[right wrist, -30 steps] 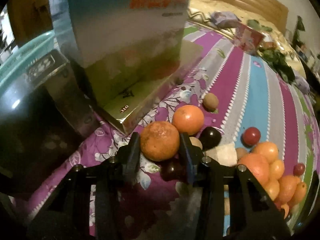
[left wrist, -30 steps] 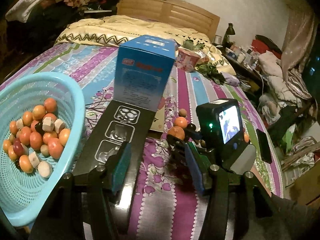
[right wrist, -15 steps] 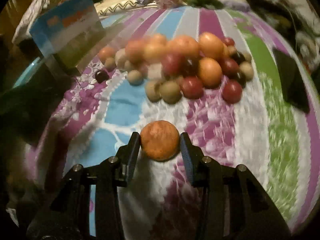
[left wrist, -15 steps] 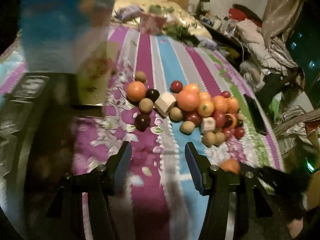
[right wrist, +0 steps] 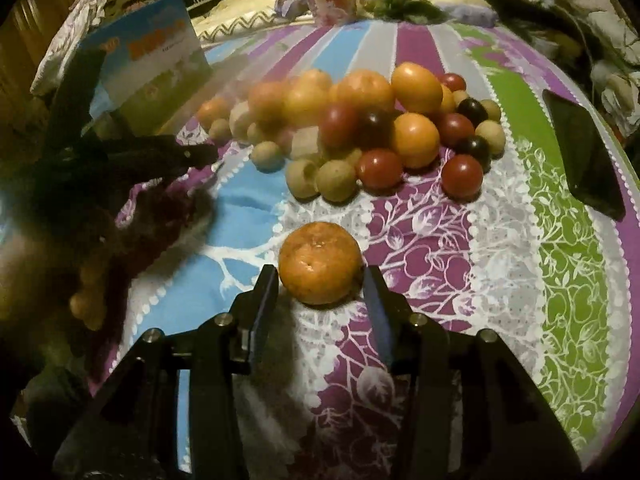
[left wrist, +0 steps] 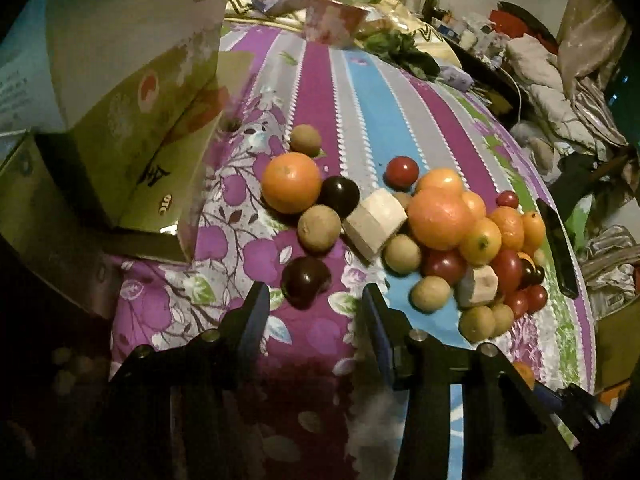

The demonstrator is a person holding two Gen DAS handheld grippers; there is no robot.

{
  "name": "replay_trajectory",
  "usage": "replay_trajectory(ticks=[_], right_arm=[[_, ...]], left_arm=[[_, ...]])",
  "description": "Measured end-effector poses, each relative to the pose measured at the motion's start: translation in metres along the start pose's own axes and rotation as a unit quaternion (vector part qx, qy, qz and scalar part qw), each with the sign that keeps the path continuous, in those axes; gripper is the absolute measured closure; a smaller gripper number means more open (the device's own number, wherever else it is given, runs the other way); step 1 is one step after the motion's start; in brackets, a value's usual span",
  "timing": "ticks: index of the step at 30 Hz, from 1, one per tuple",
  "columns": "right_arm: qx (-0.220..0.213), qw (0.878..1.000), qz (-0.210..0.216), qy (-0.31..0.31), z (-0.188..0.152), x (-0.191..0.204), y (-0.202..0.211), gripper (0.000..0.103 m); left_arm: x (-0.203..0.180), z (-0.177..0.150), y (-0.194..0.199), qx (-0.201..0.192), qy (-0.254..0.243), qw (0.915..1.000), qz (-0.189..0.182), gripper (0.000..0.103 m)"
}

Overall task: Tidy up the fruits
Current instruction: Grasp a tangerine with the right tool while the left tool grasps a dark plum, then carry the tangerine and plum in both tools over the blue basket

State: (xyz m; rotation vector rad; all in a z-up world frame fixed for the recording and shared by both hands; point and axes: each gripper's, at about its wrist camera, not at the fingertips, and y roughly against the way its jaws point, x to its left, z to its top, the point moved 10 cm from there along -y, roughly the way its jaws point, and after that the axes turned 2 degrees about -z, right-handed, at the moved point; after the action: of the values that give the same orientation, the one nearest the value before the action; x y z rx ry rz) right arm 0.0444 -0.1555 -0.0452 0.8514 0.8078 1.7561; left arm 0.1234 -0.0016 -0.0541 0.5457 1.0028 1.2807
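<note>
A pile of fruits (left wrist: pixel 440 216) lies on the striped bedspread: oranges, red and dark plums, brown kiwis and pale cubes. My left gripper (left wrist: pixel 314 312) is open and empty, its tips just short of a dark plum (left wrist: pixel 306 280). A large orange (left wrist: pixel 291 182) lies beyond the plum. In the right wrist view my right gripper (right wrist: pixel 320 296) is shut on a rough orange (right wrist: pixel 320 268), held above the bedspread in front of the pile (right wrist: pixel 360 128). The left gripper (right wrist: pixel 160 156) shows there at the left.
A blue and green carton (left wrist: pixel 120 60) stands on a box at the left of the pile. A black phone (right wrist: pixel 584 152) lies on the green stripe at the right. A pink tub (left wrist: pixel 334 24) and greens sit farther back on the bed.
My right gripper lifted the rough orange out of the pile and pulled back toward the near side. My left gripper swung right from the basket and moved in close to the dark plum.
</note>
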Motion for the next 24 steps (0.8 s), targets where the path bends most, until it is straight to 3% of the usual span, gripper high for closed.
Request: replay_trajectory(ticks=[3, 7, 14, 18, 21, 24], right_arm=[[-0.002, 1.0, -0.007, 0.005, 0.003, 0.0, -0.002, 0.06], [0.0, 1.0, -0.015, 0.016, 0.004, 0.002, -0.007, 0.06], [-0.011, 1.0, -0.026, 0.003, 0.003, 0.001, -0.003, 0.061], [-0.047, 0.997, -0.058, -0.005, 0.014, -0.007, 0.017, 0.061], [-0.083, 0.992, -0.091, -0.01, 0.031, -0.015, 0.042, 0.061], [-0.11, 0.988, -0.111, -0.014, 0.051, -0.019, 0.066, 0.061]], left_arm=[[0.0, 0.006, -0.006, -0.004, 0.002, 1.0, 0.006, 0.055], [-0.001, 0.009, -0.011, -0.006, -0.003, 0.9998, 0.021, 0.077], [-0.002, 0.006, -0.003, -0.015, -0.012, 0.9995, 0.024, 0.077], [-0.02, 0.006, 0.035, -0.054, -0.053, 0.9969, 0.025, 0.077], [-0.04, 0.006, 0.074, -0.094, -0.103, 0.9897, 0.032, 0.077], [-0.049, 0.006, 0.109, -0.117, -0.118, 0.9852, 0.039, 0.077]])
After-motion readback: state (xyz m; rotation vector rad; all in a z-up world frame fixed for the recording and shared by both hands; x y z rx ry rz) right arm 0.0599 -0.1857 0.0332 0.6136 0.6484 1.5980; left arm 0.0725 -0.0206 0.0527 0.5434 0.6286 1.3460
